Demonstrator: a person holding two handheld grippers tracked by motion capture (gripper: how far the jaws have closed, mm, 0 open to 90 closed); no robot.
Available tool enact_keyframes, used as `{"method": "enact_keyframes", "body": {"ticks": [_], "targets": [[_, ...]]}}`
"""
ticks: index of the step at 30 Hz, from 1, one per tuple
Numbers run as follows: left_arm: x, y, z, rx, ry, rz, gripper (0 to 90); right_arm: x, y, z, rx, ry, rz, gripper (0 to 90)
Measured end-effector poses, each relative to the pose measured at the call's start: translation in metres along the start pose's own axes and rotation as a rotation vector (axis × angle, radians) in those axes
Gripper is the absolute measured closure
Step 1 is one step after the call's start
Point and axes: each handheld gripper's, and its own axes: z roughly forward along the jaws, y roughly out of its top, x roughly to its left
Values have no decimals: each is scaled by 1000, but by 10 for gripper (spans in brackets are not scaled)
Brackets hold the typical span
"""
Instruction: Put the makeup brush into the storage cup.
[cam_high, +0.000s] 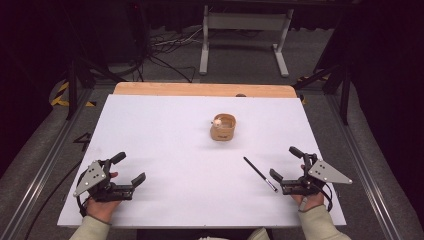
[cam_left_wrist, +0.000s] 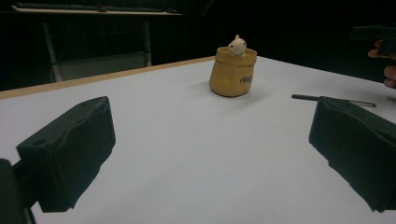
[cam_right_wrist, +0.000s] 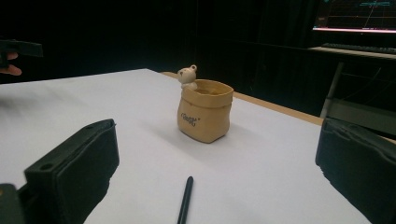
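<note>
Pen (cam_high: 260, 174) lies flat on the white table (cam_high: 165, 135), a thin black stick with a pale tip at its near end, set at a slant just ahead of my right gripper (cam_high: 286, 166) and apart from it. In the right gripper view the pen (cam_right_wrist: 185, 200) runs up from the bottom edge between my two black jaws, touching neither. In the left gripper view it (cam_left_wrist: 332, 99) appears as a dark line on the table, just beyond one jaw.

Farther up the table, near the middle and well apart from the pen, stands a tan, sack-shaped pot (cam_high: 223, 127), upright, with a small pale bear figure (cam_high: 217, 121) perched at its rim. The right gripper view shows dark lettering on the pot's (cam_right_wrist: 205, 115) front and the bear (cam_right_wrist: 188, 77) at the rim's left side; the left gripper view shows the pot (cam_left_wrist: 233, 72) with the bear (cam_left_wrist: 237, 46) on top.

My right gripper is spread wide with nothing between its jaws, held low at the near right part of the table. My left gripper (cam_high: 131, 168) is likewise spread wide and holds nothing, low over the near left part of the table, well apart from both pen and pot. A wooden strip (cam_high: 205, 90) borders the table's far edge.
</note>
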Motion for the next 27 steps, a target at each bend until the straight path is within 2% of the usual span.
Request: {"method": "enact_keyframes", "body": {"ticks": [6,10,15,17,19,22,27], "targets": [[-2,2,0,3,-3,4,11,0,0,0,3,1,5,0],[-4,3,1,22,14,9,13,0,0,0,5,-3,2,0],[-6,5,1,28,12,11,13,0,3,-2,-12,-37,-34,0],[-5,5,1,37,22,-2,6,-1,6,-1,-11,-33,-42,0],[-4,6,1,43,32,-17,4,0,10,4,-17,-40,-71,0],[-2,5,1,50,50,-28,4,1,18,9,-50,-20,-109,0],[-2,5,2,48,52,-23,5,4,31,18,-4,27,-120,0]]}}
